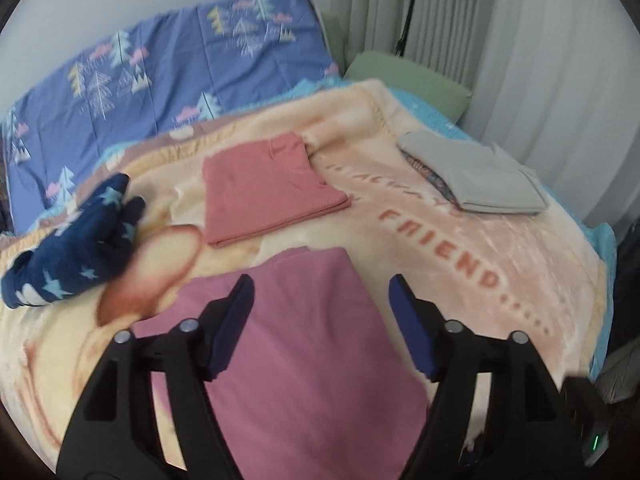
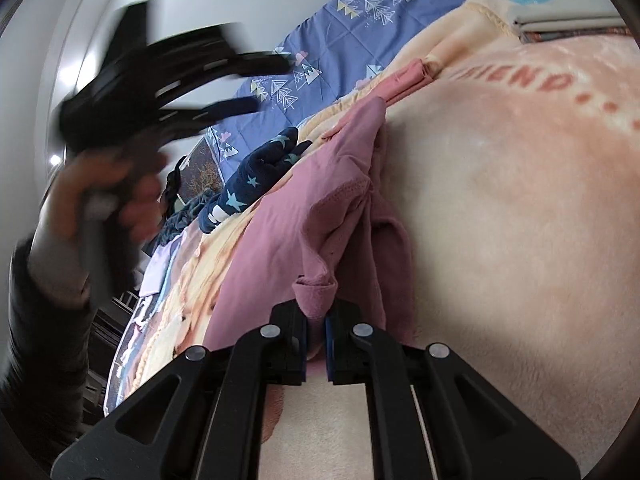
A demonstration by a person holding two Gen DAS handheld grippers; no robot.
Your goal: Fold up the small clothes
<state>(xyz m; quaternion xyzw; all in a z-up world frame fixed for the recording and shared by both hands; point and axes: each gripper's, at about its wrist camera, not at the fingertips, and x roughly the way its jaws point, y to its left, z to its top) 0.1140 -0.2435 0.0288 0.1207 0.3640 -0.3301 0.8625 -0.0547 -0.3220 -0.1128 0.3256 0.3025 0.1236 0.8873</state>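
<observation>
I am working over a bed spread with a peach blanket (image 1: 460,248) printed with the word FRIEND. My left claw (image 1: 322,304) is standing spread wide with nothing between its blue pads, hanging above a mauve garment (image 1: 304,360) that is lying flat on the blanket nearest me. My right claw (image 2: 316,336) is pressed together and pinching a bunched edge of that same mauve garment (image 2: 320,216), whose cloth is rising in folds out of the pads while the rest is lying on the blanket. In the right wrist view my left hand (image 2: 100,196) is showing blurred at the left, gripping the handle of its claw, with a dark sleeve (image 2: 44,320) below it.

I am counting four pieces of clothing in plain sight. One is the mauve garment. One is a salmon-pink garment (image 1: 268,184), folded into a neat rectangle just beyond it. One is a grey garment (image 1: 476,176), folded and resting on a patterned piece near the far right edge. One is a dark blue item with pale stars (image 1: 72,248), lying crumpled at the left. Behind them a blue quilt with tree prints (image 1: 180,68) is running along the wall, and one green pillow (image 1: 408,80) is sitting by the curtain (image 1: 500,40).
</observation>
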